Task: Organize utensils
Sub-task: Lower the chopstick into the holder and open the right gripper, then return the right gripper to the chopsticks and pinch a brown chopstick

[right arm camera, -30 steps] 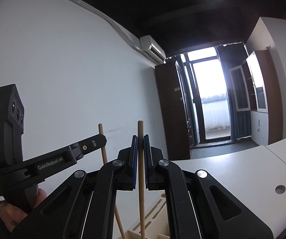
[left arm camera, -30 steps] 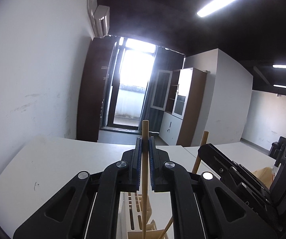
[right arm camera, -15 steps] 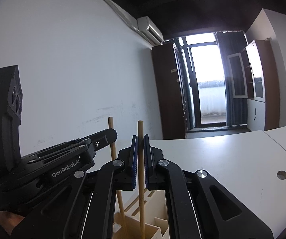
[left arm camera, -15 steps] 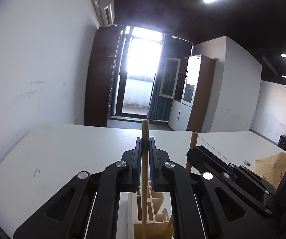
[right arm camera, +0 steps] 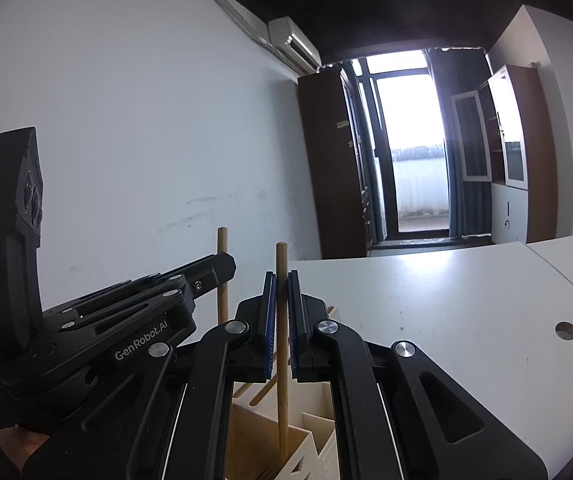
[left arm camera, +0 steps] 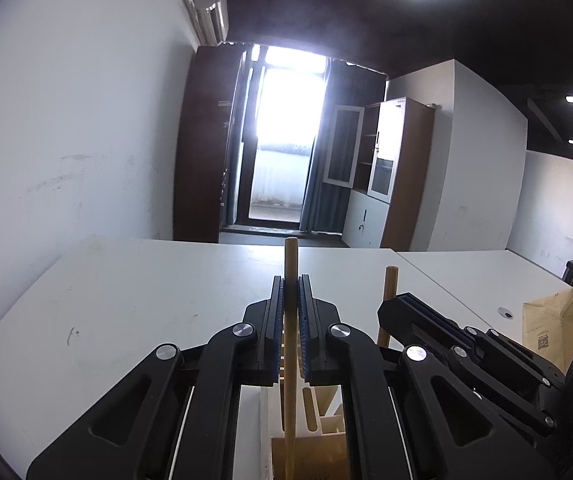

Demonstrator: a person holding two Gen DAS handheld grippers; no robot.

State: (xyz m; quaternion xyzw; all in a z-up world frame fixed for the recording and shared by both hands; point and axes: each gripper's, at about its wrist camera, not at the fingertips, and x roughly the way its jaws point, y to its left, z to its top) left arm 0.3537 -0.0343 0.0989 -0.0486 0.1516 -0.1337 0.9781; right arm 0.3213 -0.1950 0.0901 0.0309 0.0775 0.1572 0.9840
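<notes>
To my left the white surface (left arm camera: 126,300) lies bare out to its curved edge by the wall. My left gripper (left arm camera: 291,312) is clamped on an upright wooden stick (left arm camera: 290,360) whose lower end drops into the cream utensil organizer (left arm camera: 306,452) just below. Just beside it, my right gripper (right arm camera: 280,316) pinches a second stick (right arm camera: 282,360), standing in a compartment of the same organizer. Farther right, a paper bag (left arm camera: 554,328) sits near the edge.

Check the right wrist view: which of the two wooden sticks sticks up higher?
The one held by the left hand-held gripper, the left stick. Its tip is higher in frame than the centre stick in the right hand-held gripper.
</notes>
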